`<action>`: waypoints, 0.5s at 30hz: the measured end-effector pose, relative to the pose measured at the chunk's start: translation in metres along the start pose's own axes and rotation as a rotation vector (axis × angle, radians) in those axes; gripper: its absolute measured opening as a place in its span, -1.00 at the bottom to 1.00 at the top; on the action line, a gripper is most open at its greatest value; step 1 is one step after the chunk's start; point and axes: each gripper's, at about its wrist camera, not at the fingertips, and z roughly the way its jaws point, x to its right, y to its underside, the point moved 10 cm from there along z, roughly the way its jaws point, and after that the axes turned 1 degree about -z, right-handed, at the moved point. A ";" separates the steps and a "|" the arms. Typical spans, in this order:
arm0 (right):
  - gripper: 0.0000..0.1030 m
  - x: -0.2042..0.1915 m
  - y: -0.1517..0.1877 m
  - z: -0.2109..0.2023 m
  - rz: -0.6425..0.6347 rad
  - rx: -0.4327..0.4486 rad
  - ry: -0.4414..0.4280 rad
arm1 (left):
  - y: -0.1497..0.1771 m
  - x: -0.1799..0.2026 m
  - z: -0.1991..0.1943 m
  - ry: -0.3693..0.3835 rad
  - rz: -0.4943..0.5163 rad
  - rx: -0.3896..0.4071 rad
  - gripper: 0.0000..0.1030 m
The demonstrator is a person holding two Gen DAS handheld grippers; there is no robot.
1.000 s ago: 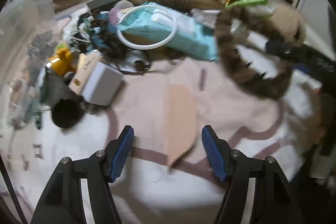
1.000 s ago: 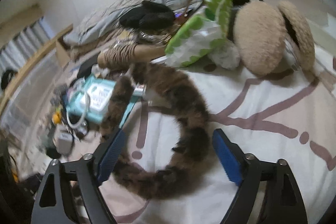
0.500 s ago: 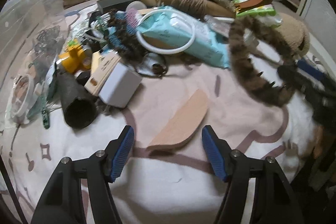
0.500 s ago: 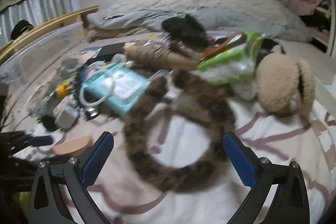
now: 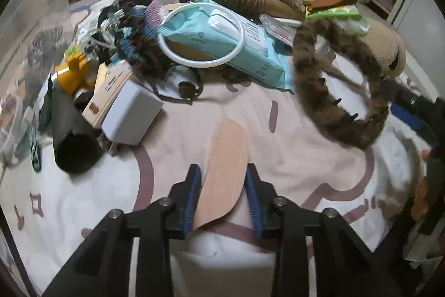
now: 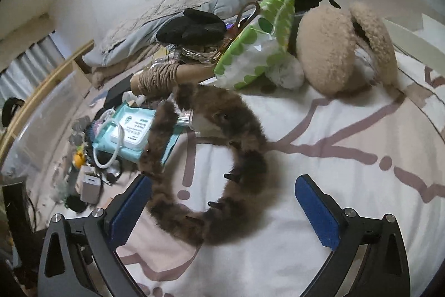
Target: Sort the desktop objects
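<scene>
My left gripper is shut on a flat tan curved piece that lies on the pale bedspread. A brown furry ring with dark prongs lies to its right; in the right wrist view the furry ring sits between the fingers of my open right gripper, nearer the left finger. I cannot tell whether that finger touches it.
A pile stands behind: a teal wipes pack with a white ring, a white box, a black tube, a yellow toy, a green-white bag, a beige plush. Pillows lie at the back.
My left gripper has closed on the tan piece, which turned lengthwise between the fingers. The right gripper has dropped closer around the furry ring.
</scene>
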 end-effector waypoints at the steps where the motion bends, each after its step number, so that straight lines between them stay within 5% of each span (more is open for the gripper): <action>1: 0.65 -0.002 0.003 0.000 -0.001 -0.009 -0.005 | 0.001 -0.001 -0.001 0.006 -0.010 -0.001 -0.40; 7: 0.42 -0.008 0.019 0.005 -0.009 -0.057 0.000 | 0.004 -0.002 -0.004 0.004 -0.030 0.001 -0.41; 15: 0.41 0.002 0.020 0.010 -0.005 -0.071 0.061 | 0.007 -0.002 -0.004 -0.001 -0.023 0.000 -0.41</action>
